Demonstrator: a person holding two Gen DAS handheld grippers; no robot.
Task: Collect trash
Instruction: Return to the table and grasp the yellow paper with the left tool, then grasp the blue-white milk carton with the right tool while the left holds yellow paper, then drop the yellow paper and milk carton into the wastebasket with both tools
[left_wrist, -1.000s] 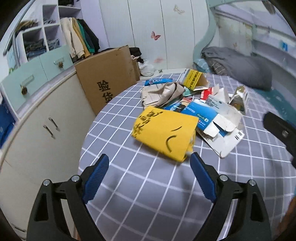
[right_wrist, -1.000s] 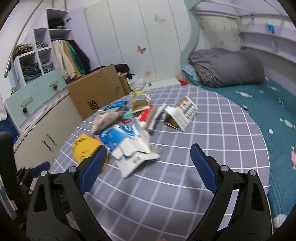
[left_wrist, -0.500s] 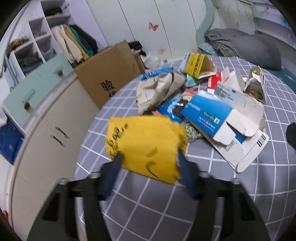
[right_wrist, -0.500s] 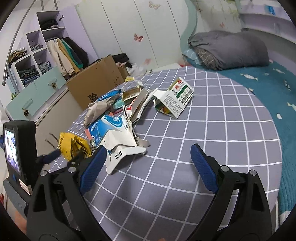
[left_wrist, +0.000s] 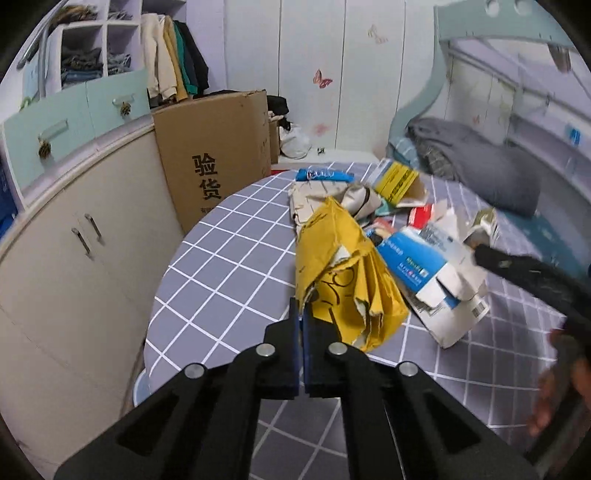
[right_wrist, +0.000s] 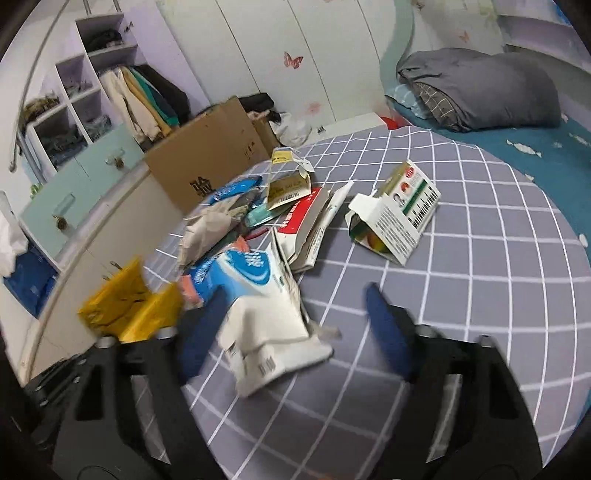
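Observation:
A crumpled yellow paper bag (left_wrist: 343, 273) is lifted a little off the grey checked cloth (left_wrist: 229, 266), and my left gripper (left_wrist: 301, 321) is shut on its near corner. Beside it lies a torn blue-and-white carton (left_wrist: 424, 266). In the right wrist view the same carton (right_wrist: 266, 317) sits between the blue pads of my right gripper (right_wrist: 291, 332), whose jaws are closing. The right pad (right_wrist: 384, 325) still stands apart from the carton. The yellow bag (right_wrist: 125, 310) shows blurred at the left. My right gripper's black finger (left_wrist: 517, 266) reaches in from the right of the left wrist view.
More trash lies behind: a grey crumpled paper (right_wrist: 210, 229), a red-and-white carton (right_wrist: 306, 225), a yellow carton (right_wrist: 288, 181) and a green-and-white carton (right_wrist: 399, 218). A cardboard box (left_wrist: 218, 155) and cabinets (left_wrist: 74, 258) stand at the left. A folded grey blanket (right_wrist: 480, 88) lies far right.
My left gripper went from wide open to shut on the yellow bag, which crumpled and rose. My right gripper moved in over the blue-and-white carton and its jaws have narrowed.

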